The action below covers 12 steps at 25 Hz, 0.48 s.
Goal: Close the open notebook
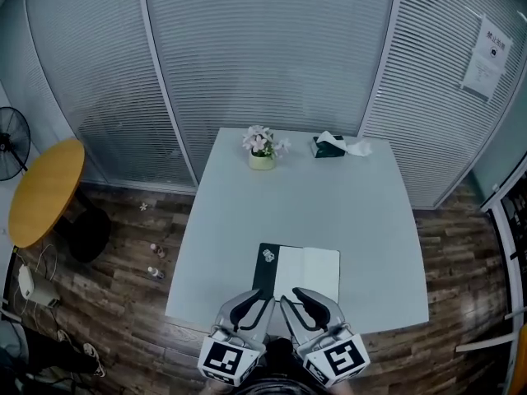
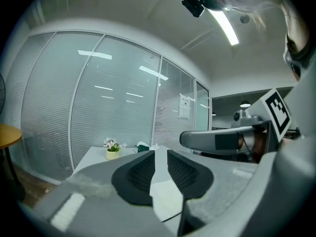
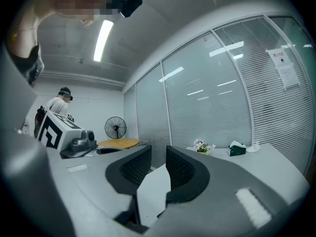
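The open notebook [image 1: 306,272] lies flat near the front edge of the pale grey table [image 1: 288,204], with its black cover at the left and white pages at the right. My left gripper [image 1: 257,300] hovers over the notebook's near left corner. My right gripper [image 1: 295,297] is beside it, over the near edge of the pages. Both are open with a narrow gap and nothing between the pads. In the left gripper view the jaws [image 2: 161,157] frame a white page [image 2: 165,196] below. In the right gripper view the jaws [image 3: 159,157] stand over a white page [image 3: 153,194].
A small pot of flowers [image 1: 263,148] and a dark tissue box [image 1: 331,146] stand at the table's far edge, before glass walls with blinds. A round yellow table [image 1: 45,189] and a fan [image 1: 12,142] are at the left. Small bottles [image 1: 153,271] lie on the wooden floor.
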Each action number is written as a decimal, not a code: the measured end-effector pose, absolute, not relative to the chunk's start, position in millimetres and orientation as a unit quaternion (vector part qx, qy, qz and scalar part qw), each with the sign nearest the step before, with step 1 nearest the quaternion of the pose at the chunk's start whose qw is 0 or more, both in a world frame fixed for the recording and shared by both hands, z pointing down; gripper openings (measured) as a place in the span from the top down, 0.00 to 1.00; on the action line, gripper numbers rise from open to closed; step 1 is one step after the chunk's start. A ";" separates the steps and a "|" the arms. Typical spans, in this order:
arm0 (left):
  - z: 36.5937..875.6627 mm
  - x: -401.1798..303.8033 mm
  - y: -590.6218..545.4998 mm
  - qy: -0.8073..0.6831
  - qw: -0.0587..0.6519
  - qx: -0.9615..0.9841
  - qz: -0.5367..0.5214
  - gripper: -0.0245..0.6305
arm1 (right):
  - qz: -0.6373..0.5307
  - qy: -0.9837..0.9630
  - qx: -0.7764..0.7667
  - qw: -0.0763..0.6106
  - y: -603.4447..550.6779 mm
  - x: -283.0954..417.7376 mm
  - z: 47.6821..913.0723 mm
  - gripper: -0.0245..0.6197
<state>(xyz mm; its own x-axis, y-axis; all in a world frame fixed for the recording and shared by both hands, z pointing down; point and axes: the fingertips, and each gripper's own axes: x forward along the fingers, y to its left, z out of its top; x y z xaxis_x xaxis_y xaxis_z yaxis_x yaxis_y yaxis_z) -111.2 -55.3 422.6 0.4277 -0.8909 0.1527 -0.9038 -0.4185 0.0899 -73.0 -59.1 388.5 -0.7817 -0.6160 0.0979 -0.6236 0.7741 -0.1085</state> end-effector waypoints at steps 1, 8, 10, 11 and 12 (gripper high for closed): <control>422.3 -110.9 -60.6 -0.536 0.081 0.839 0.041 0.85 | 0.068 -0.942 0.327 0.028 -64.9 -71.3 387.9 0.82; 418.2 -101.0 -97.9 -0.555 0.079 0.827 0.035 0.85 | 0.069 -0.950 0.305 0.021 -105.3 -65.2 390.7 0.82; 417.0 -96.8 -106.3 -0.559 0.074 0.825 0.034 0.85 | 0.070 -0.952 0.297 0.017 -112.9 -63.0 390.3 0.82; 416.3 -95.1 -110.4 -0.561 0.074 0.824 0.034 0.85 | 0.070 -0.953 0.293 0.016 -116.7 -61.9 390.2 0.82; 416.1 -93.6 -114.8 -0.563 0.074 0.822 0.033 0.85 | 0.069 -0.955 0.289 0.016 -120.7 -61.1 390.4 0.82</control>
<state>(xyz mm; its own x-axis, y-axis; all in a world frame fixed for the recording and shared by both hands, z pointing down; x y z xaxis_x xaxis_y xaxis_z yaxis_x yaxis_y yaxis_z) -93.6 -114.8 416.1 0.3637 -0.9212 0.1386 -0.9311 -0.3548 0.0847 -61.1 -120.7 390.4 -0.8321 -0.5502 0.0701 -0.5546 0.8230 -0.1228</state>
